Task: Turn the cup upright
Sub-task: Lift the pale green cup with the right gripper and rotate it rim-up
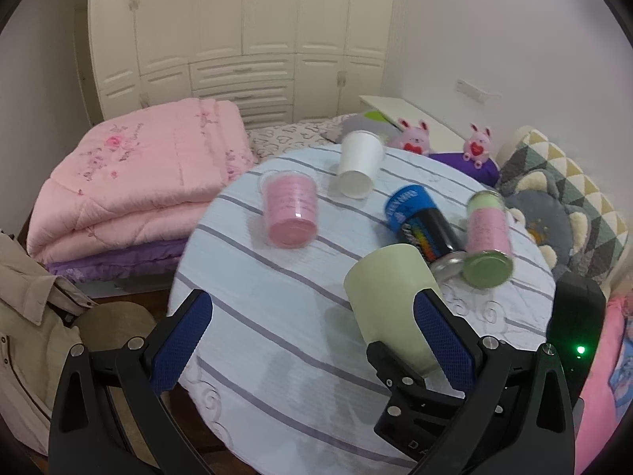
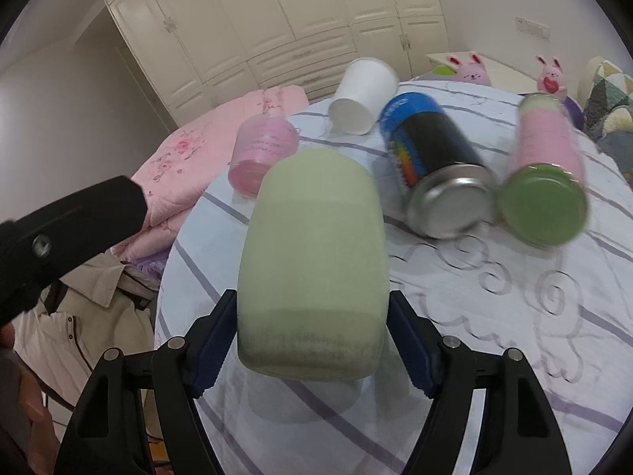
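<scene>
A pale green cup (image 2: pixel 312 277) is held between the fingers of my right gripper (image 2: pixel 312 340), lifted above the striped round table (image 2: pixel 494 316) and tilted. It also shows in the left wrist view (image 1: pixel 395 297), with the right gripper (image 1: pixel 399 360) clamped on it. My left gripper (image 1: pixel 316 340) is open and empty over the table's near edge, its right finger (image 1: pixel 443 340) in front of the green cup.
Lying on the table: a pink cup (image 1: pixel 290 209), a white paper cup (image 1: pixel 358 164), a blue-and-black can (image 1: pixel 423 225) and a pink jar with a green lid (image 1: pixel 486 237). Folded pink quilt (image 1: pixel 130 182) left, plush toys (image 1: pixel 413 138) and pillows (image 1: pixel 554 182) behind.
</scene>
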The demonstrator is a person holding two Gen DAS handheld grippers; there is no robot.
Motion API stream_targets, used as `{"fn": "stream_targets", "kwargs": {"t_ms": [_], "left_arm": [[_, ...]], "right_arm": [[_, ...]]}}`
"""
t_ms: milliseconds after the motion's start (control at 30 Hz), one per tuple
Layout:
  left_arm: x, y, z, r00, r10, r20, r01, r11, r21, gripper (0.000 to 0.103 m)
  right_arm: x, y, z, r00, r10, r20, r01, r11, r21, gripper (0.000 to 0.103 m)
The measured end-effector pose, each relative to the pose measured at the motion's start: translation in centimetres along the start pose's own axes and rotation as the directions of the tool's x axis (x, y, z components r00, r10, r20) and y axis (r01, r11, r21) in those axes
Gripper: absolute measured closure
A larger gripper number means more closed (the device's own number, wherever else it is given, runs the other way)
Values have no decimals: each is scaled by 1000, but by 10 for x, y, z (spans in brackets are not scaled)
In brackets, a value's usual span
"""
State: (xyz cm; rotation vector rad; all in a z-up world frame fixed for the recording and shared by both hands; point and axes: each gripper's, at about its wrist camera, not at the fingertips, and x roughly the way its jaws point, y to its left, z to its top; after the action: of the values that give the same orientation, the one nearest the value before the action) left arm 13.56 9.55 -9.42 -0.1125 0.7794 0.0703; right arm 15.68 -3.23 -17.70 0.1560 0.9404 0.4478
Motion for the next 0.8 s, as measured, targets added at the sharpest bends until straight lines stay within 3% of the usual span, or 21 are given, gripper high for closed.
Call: {"fn": "stream_targets", "kwargs": {"t_ms": [433,800], "left_arm": [[-9,-64,-27,998,-49,-38,51,996,77,0],[-11,-95,-35,997,-39,-67,47,991,123,0]], "right_arm": [[-52,-42,-37,994,-89,60,85,993,76,28],[-59,-69,-45,976,-172,132,150,976,157,28]]}}
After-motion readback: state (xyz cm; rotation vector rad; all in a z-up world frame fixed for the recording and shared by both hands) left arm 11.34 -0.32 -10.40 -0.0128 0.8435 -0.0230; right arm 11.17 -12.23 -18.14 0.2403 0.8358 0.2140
